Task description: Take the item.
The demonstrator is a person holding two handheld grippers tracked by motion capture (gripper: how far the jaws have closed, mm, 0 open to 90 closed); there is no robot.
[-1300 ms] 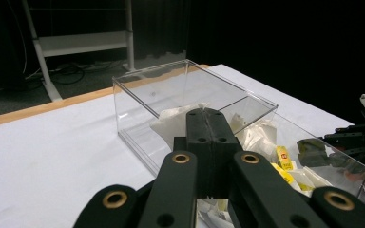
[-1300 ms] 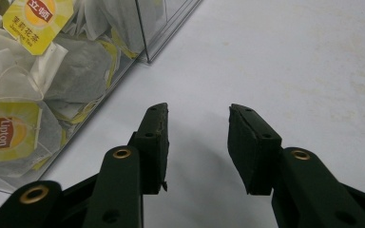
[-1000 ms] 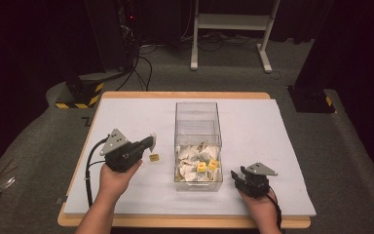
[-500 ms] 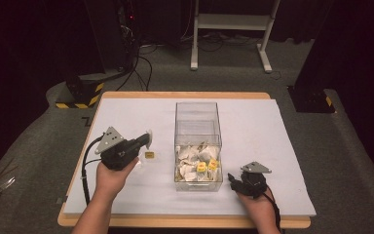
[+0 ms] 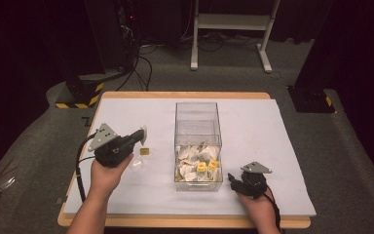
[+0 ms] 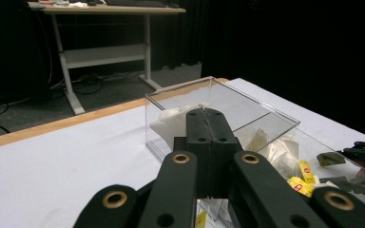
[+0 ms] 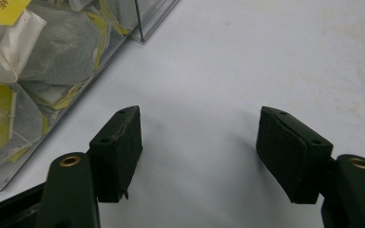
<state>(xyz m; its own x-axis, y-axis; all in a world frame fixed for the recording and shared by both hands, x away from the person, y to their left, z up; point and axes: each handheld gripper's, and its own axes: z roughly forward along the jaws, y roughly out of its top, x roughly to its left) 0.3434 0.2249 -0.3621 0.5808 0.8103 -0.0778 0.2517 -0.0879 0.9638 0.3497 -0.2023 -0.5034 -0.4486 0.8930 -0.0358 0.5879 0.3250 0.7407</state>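
A tea bag [image 5: 141, 131] is pinched at the tip of the left tool [image 5: 137, 136], lifted above the white table [image 5: 253, 126] just left of the clear box [image 5: 198, 109]; its yellow tag [image 5: 144, 151] hangs below near the table surface. In the left gripper view the jaws are pressed together on the white bag [image 6: 171, 124]. More tea bags [image 5: 195, 163] lie heaped in the box's near end. The right tool [image 5: 234, 181] rests on the table just right of the box, its jaws spread wide apart with nothing between them.
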